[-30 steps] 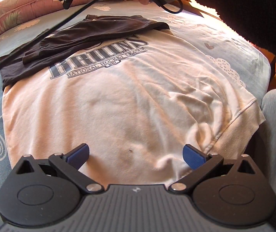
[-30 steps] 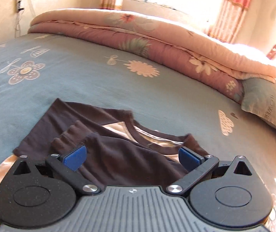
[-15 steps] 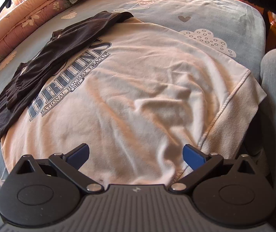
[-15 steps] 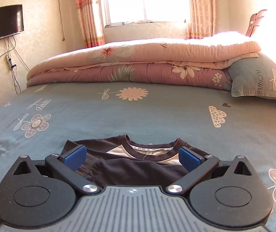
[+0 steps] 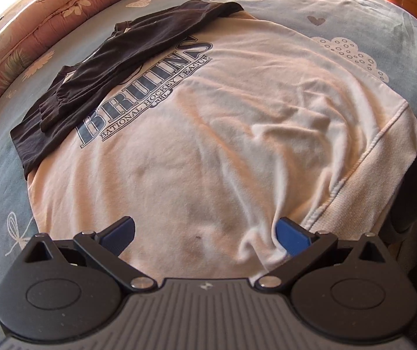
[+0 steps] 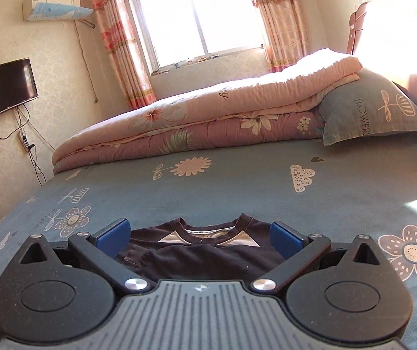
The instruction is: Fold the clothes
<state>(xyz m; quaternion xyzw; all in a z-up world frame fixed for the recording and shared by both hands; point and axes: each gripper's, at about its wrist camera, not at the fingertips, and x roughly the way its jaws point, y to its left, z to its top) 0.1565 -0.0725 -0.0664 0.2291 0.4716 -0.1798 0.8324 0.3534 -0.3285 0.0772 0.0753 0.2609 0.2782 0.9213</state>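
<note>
A cream sweatshirt (image 5: 208, 134) is lying face up on the bed (image 5: 383, 29), its ribbed hem (image 5: 383, 175) reaching the near edge and its dark sleeves (image 5: 115, 67) lying folded across the chest. The left gripper (image 5: 205, 233) is hovering over the body near the hem, jaws spread wide, grasping nothing. The right gripper (image 6: 199, 233) is hanging above the collar (image 6: 208, 227), jaws likewise released. A folded quilt (image 6: 208, 122) and pillow (image 6: 377, 110) are lying along the far edge.
</note>
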